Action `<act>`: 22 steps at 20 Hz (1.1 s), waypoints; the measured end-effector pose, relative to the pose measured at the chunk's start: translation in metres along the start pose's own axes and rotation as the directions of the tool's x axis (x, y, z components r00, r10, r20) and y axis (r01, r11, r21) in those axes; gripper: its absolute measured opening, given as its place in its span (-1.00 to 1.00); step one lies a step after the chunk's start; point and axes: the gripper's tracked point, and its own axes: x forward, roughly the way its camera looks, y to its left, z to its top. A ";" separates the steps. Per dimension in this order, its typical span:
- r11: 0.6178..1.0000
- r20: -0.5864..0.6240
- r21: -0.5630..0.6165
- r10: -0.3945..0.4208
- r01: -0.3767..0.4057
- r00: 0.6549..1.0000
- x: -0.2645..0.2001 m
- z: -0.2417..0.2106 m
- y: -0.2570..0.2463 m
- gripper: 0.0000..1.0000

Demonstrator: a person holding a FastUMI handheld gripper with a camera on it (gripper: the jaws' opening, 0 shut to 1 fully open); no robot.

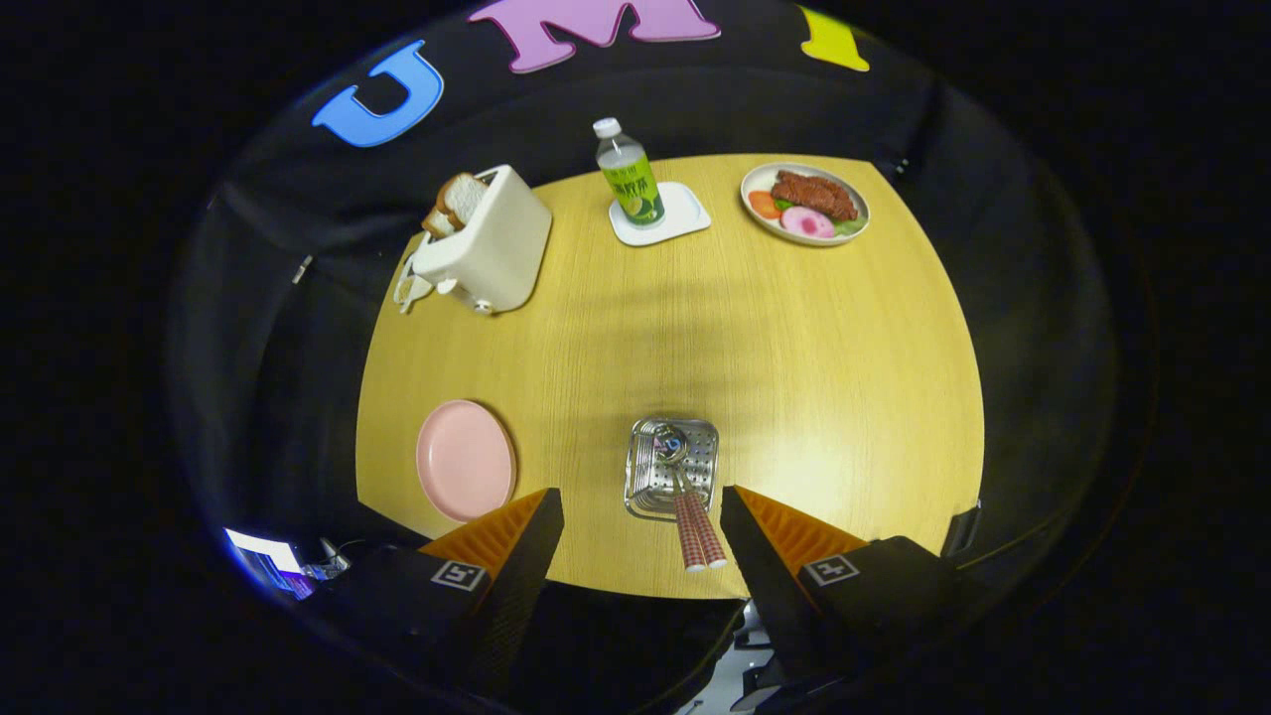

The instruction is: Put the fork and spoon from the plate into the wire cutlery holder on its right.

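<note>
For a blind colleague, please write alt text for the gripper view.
The fork and spoon already stand in the wire cutlery holder, just ahead of the open gripper, whose fingers hold nothing. The pink plate beside the holder lies bare on the wooden table.

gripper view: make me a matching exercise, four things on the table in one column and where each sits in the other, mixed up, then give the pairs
Things
1. round pink plate
2. wire cutlery holder
3. green-labelled plastic bottle
4. white toaster

Places
A. on a white square coaster, far side of the table
B. just ahead of the open tongs, two checked handles sticking out
C. far side, bread slices in its slot
D. bare, beside the holder, near edge

Pairs: 1-D, 2-B, 3-A, 4-C
</note>
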 end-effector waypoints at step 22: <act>0.930 0.754 -0.358 0.238 0.080 0.612 -0.164 0.112 0.029 0.97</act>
